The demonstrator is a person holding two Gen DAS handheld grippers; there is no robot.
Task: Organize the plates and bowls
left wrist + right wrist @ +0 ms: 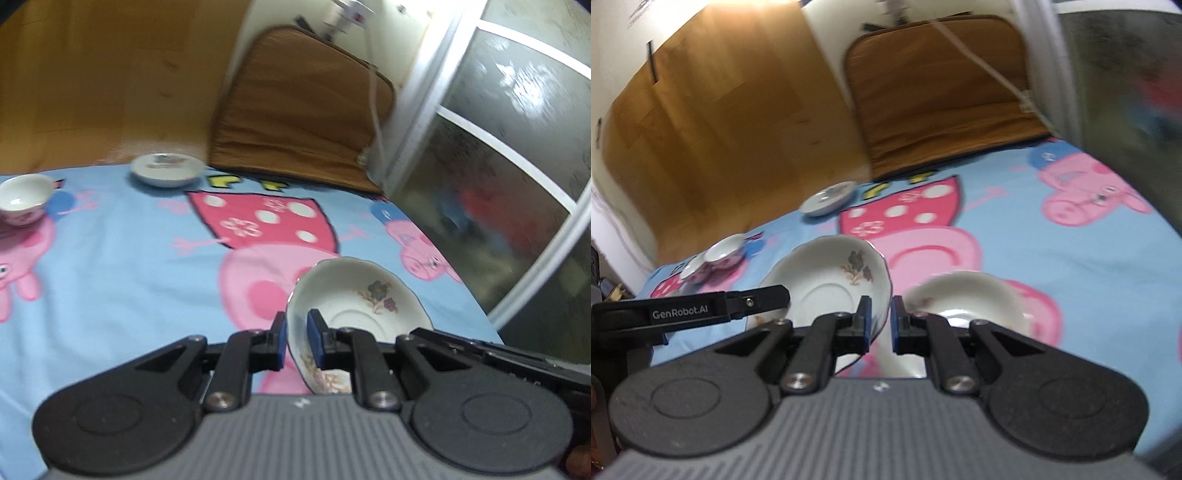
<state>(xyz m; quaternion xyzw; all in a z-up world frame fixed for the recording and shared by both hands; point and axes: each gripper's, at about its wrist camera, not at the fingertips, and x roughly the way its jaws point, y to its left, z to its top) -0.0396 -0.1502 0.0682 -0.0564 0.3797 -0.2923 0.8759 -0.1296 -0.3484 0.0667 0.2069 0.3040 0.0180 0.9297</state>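
The left tongs (296, 341) are clamped on the rim of a floral saucer (364, 295), which tilts above the cartoon-pig bedsheet (110, 277). The right tongs (880, 325) pinch the rim of a second saucer (967, 299), just right of the first one. Farther back two small bowls (716, 258) sit touching at the sheet's left edge. Farthest, a white plate (167, 169) lies near a brown mat (295, 110).
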